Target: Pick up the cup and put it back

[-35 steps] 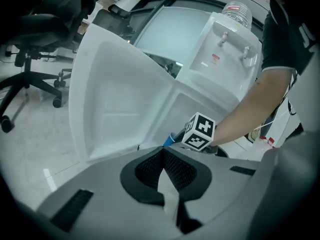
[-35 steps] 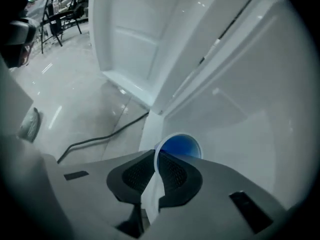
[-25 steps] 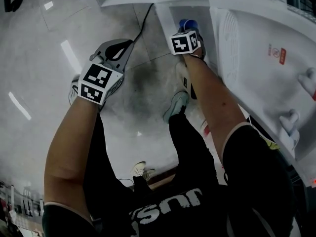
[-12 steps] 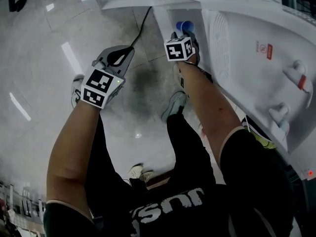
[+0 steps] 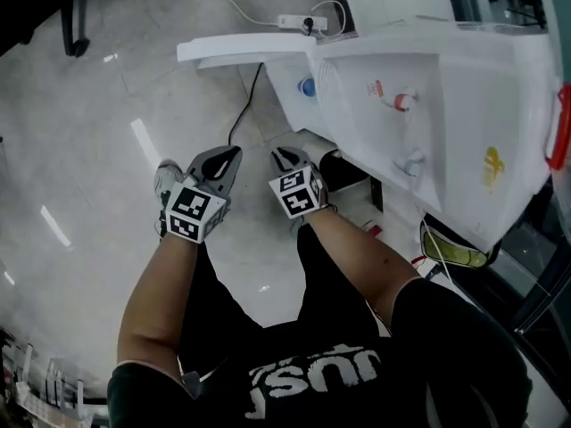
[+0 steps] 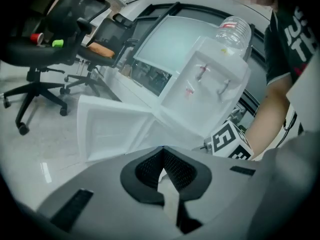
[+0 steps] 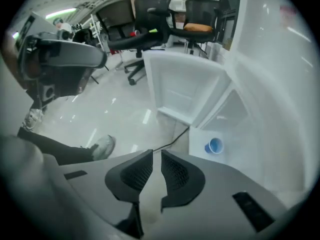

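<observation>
Your right gripper (image 7: 156,154) is closing on nothing, a slit left. Your left gripper (image 6: 162,149) is pinched together, empty. Both hang over bare floor (image 5: 107,132), well short of the cup (image 5: 306,87) inside the cabinet (image 5: 284,71).

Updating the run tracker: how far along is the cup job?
Done, by the look of it: the blue cup sits inside the open compartment of the dispenser, untouched. In hand: nothing; the left claw is shut and empty, the right claw closing on nothing. Left: likely nothing, though the door hangs open.
</observation>
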### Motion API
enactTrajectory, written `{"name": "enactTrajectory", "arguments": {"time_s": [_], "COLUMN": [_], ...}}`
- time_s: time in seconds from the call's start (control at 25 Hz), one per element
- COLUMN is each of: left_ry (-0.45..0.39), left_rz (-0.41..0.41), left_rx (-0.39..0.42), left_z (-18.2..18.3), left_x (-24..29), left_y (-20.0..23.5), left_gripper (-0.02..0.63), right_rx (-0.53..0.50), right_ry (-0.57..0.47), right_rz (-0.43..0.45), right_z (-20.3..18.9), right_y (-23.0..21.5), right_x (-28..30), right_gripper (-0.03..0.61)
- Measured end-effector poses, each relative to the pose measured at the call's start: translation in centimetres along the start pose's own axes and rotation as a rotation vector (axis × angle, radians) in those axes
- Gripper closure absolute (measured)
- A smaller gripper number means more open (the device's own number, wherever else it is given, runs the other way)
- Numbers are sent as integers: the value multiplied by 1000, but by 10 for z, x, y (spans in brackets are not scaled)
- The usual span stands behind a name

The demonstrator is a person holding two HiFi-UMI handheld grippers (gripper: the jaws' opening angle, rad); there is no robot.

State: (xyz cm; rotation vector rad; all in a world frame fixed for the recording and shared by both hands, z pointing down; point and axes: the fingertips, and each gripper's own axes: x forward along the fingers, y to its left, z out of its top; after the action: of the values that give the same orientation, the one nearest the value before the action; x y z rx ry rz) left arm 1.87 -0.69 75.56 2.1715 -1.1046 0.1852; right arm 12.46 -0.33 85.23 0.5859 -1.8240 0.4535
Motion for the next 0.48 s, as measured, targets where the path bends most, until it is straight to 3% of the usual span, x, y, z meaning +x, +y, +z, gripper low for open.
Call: {"name": "enactTrajectory", "arguments": {"time_s": [0.12, 0.28, 0.48], "left_ry": [-14, -78, -178], "left_rz": [-40, -49, -15], "left_rx": [84, 178, 185], "left_z": [53, 143, 251], "left_x": [-35, -86, -151], "left_y": [-52, -113, -192], "left_gripper": [606, 606, 606], "right_rx": [-18, -33, -41], "right_ry": [-70, -231, -452], "right_rz": [81, 158, 208], "right_z": [21, 79, 150], "right_y": [33, 48, 44], "right_x": [-81, -194, -358], "right_gripper": [514, 525, 531]}}
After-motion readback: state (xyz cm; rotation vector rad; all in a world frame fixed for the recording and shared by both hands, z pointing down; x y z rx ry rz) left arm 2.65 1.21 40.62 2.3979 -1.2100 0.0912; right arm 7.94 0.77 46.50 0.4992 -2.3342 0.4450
